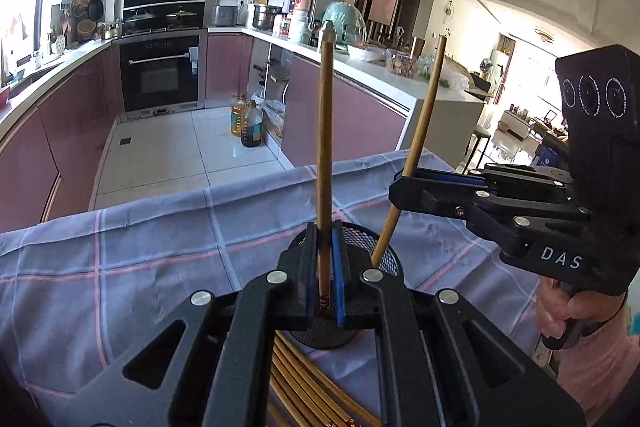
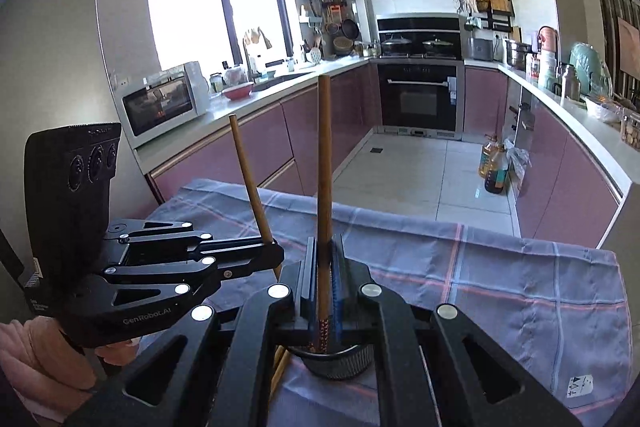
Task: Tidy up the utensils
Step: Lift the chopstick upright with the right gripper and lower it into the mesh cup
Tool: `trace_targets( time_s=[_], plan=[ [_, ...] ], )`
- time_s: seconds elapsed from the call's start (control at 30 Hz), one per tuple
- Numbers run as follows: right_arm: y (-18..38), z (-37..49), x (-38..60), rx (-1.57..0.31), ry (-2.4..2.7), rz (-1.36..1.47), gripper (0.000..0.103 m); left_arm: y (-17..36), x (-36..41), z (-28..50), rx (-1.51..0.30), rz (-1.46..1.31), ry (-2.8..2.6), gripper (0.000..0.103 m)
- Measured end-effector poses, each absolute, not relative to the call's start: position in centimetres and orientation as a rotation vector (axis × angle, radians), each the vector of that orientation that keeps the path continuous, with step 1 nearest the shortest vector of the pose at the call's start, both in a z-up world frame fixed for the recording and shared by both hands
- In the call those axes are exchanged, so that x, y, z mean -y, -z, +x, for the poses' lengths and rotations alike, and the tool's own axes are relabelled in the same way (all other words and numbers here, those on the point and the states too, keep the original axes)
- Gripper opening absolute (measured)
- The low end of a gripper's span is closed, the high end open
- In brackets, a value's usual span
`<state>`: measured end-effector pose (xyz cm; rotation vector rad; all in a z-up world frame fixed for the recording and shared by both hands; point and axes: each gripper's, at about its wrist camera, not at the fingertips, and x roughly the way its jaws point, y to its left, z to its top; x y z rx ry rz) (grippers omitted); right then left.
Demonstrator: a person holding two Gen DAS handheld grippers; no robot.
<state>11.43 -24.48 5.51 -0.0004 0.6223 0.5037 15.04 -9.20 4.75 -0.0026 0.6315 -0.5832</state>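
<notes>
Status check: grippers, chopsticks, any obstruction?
Left gripper shut on a chopstick. Right gripper shut on another chopstick. Both above mesh cup. Nothing blocking.

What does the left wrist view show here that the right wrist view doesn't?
Only the left wrist view: a bundle of chopsticks lying on the cloth, and a bright living room beyond the counter.

Only the right wrist view: the window, a microwave and a pink bowl.

Both: the left tool and the right tool, each shut on an upright chopstick above a black mesh cup, and the checked cloth.
</notes>
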Motion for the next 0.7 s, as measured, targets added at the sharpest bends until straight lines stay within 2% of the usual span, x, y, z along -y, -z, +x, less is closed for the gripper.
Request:
trace_targets(
  time_s=[0.13, 0.43, 0.53, 0.7],
  plan=[
    [-4.4, 12.2, 23.8, -0.687, -0.509, -0.012, 0.006, -2.0, 9.9, 16.0, -0.652, 0.008, 0.578, 0.008],
    [-4.0, 13.8, 23.0, -0.713, -0.484, 0.007, 0.007, -0.4, 9.3, 18.6, -0.663, 0.021, 0.536, 0.010],
    [-4.1, 13.6, 23.3, -0.689, -0.474, 0.027, 0.019, -0.7, 8.6, 18.0, -0.642, 0.017, 0.518, 0.015],
    [-5.5, 11.0, 24.0, -0.594, -0.481, 0.041, 0.032, -1.7, 6.0, 15.8, -0.552, 0.022, 0.452, 0.026]
  ],
)
